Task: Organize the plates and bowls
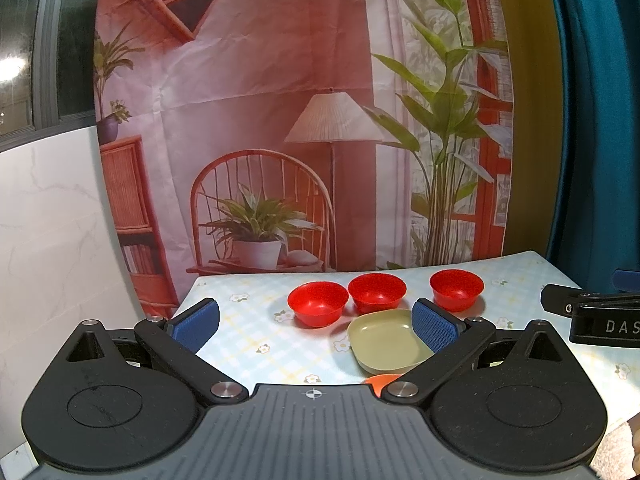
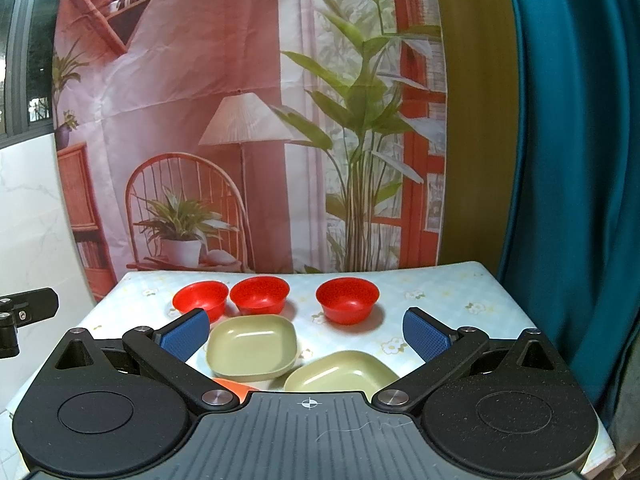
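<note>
Three red bowls stand in a row at the back of the table: left (image 1: 318,303) (image 2: 201,299), middle (image 1: 377,291) (image 2: 260,294), right (image 1: 456,289) (image 2: 347,299). A green square plate (image 1: 386,340) (image 2: 252,347) lies in front of them. A second green plate (image 2: 340,372) lies nearer, to its right. An orange dish (image 1: 380,382) (image 2: 236,386) peeks out under the gripper bodies. My left gripper (image 1: 316,322) is open and empty above the near table. My right gripper (image 2: 306,334) is open and empty above the plates.
The table (image 1: 248,332) has a light floral checked cloth. A printed backdrop (image 1: 280,120) hangs behind it, with a teal curtain (image 2: 568,160) at the right. The right gripper shows at the right edge of the left wrist view (image 1: 600,320).
</note>
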`<state>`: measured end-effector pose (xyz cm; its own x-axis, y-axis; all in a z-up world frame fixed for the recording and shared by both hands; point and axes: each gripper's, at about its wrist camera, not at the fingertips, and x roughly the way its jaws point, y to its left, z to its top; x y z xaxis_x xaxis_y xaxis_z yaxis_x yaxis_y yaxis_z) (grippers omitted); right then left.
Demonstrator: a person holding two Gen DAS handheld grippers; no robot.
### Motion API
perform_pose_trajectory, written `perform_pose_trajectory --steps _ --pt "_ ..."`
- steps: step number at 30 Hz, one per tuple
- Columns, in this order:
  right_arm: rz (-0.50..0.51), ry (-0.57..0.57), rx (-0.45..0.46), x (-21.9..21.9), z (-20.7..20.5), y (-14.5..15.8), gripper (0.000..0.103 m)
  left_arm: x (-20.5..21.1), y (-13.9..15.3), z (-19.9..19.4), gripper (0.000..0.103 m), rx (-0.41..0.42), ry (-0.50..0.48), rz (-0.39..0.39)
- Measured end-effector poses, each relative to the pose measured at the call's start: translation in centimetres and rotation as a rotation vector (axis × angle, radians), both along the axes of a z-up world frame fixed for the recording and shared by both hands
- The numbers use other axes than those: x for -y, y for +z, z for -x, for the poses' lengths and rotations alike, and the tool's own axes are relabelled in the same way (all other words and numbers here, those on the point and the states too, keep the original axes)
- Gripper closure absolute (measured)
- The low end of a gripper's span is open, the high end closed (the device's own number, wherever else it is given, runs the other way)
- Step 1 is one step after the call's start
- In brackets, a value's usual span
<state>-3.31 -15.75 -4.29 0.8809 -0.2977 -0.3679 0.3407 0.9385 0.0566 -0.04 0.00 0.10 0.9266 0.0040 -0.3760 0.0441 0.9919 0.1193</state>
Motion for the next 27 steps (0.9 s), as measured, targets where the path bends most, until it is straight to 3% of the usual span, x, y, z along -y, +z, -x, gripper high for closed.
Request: perform_pose_trajectory --steps 27 --pt "-0.002 -0.001 0.0 0.11 -0.06 -0.24 0.0 0.05 0.0 0.06 0.0 -0.002 0.004 0.002"
